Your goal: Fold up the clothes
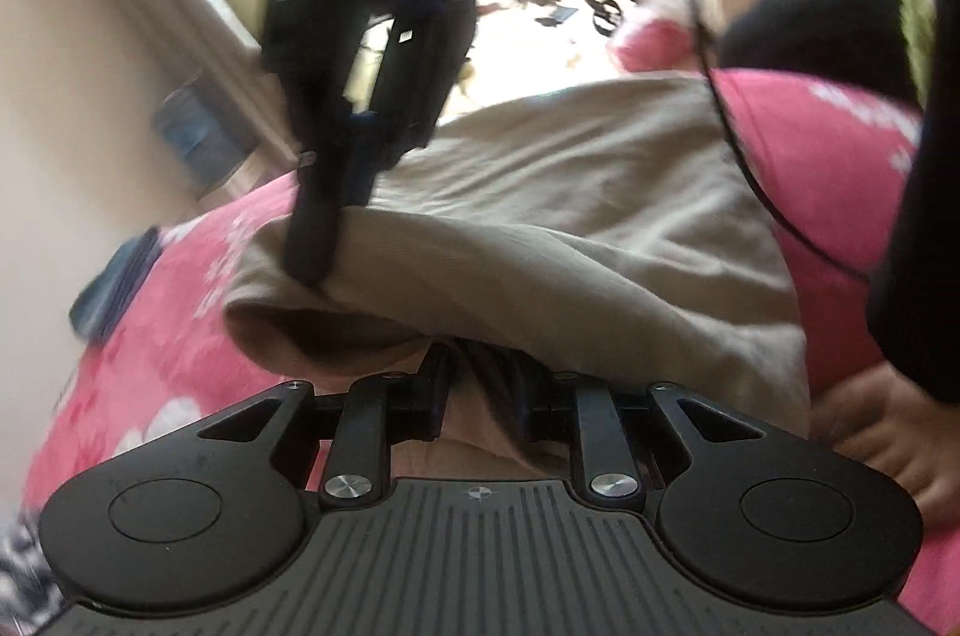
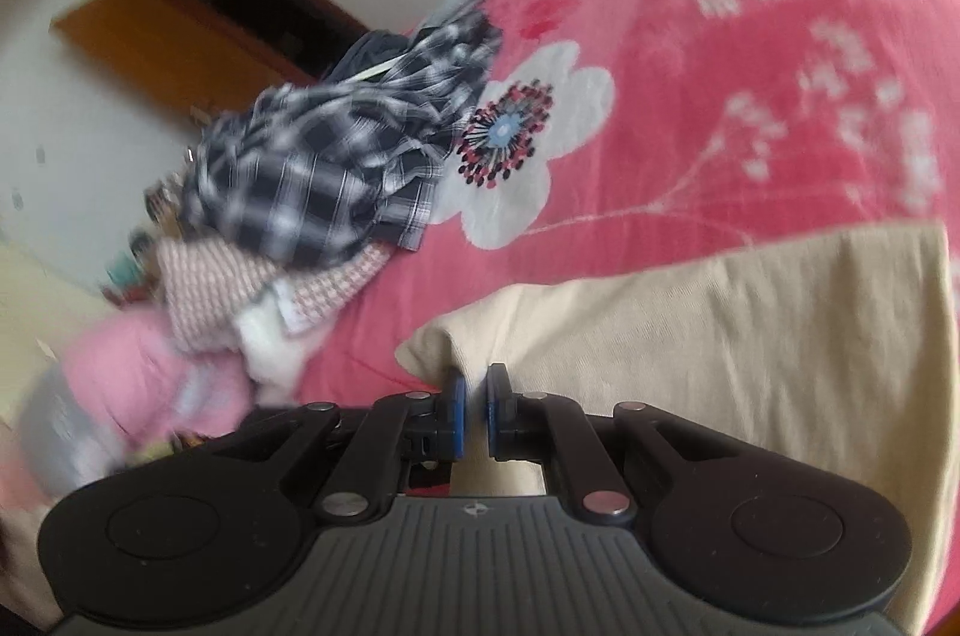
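While creased, soft beige garment [image 2: 750, 336]

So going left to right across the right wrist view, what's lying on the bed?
Pink garment → pink-and-white houndstooth cloth → dark plaid shirt → white flower print on the pink bedspread → beige garment, pinched by the right tool.

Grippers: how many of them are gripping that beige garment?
2: the left gripper at its near edge, the right gripper pinching a folded corner of the beige garment.
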`<state>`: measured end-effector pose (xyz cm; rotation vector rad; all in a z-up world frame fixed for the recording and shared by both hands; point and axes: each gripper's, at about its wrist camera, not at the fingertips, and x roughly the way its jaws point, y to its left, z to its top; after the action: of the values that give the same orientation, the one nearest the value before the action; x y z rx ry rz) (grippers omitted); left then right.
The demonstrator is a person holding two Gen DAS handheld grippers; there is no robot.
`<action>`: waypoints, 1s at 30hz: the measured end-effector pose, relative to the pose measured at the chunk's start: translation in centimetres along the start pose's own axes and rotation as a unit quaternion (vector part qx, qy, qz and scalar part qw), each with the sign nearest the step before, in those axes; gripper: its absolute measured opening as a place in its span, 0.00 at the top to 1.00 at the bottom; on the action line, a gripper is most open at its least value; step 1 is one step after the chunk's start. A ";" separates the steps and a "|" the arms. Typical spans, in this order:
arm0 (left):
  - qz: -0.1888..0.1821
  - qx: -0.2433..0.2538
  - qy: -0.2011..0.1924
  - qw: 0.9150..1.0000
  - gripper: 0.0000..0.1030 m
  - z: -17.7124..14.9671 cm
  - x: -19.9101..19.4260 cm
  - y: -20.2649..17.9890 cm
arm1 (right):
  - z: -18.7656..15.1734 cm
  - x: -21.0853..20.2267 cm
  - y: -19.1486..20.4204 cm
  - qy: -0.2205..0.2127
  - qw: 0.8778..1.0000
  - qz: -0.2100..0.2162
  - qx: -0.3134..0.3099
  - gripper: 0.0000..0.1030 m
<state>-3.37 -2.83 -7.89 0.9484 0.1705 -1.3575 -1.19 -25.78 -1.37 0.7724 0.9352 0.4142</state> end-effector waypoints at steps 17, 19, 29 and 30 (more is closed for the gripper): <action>0.016 -0.333 -0.016 0.943 0.82 -2.1 -1.9 -0.1 | 0.0 5.5 -1.6 0.028 0.999 -0.033 0.024 0.92; 0.019 -0.369 -0.014 0.929 0.82 -2.4 -2.9 -0.6 | 0.0 5.5 -1.7 0.026 0.999 -0.030 0.028 0.92; 0.043 -0.585 -0.013 0.810 0.76 -5.1 -7.9 -1.2 | -0.1 3.9 -1.9 0.003 0.998 0.008 0.063 0.68; 0.047 -0.606 -0.025 0.793 0.76 -5.2 -8.2 -1.0 | -0.2 3.5 -1.8 -0.002 0.998 0.012 0.065 0.63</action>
<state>-4.24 6.81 -6.63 -0.1825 0.8280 -0.8761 0.55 -24.73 -4.74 0.9036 0.9565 0.3753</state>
